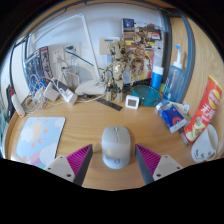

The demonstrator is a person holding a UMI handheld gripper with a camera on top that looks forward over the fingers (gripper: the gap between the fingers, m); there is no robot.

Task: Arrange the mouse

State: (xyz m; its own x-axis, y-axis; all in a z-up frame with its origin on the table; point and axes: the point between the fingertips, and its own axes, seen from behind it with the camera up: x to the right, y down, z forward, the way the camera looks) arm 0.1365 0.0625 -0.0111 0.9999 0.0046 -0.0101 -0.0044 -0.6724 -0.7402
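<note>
A white computer mouse lies on the wooden desk, between my gripper's two fingers. The pink pads stand on either side of the mouse's rear half, each with a small gap to it, and the mouse rests on the desk. The gripper is open. A pale mouse mat with a light pattern lies on the desk to the left of the fingers, apart from the mouse.
Beyond the mouse at the back stand a desk lamp, a small white cube, a cluttered ornament and a blue spray bottle. At the right lie a red snack packet, a blue-red item and a white round thing.
</note>
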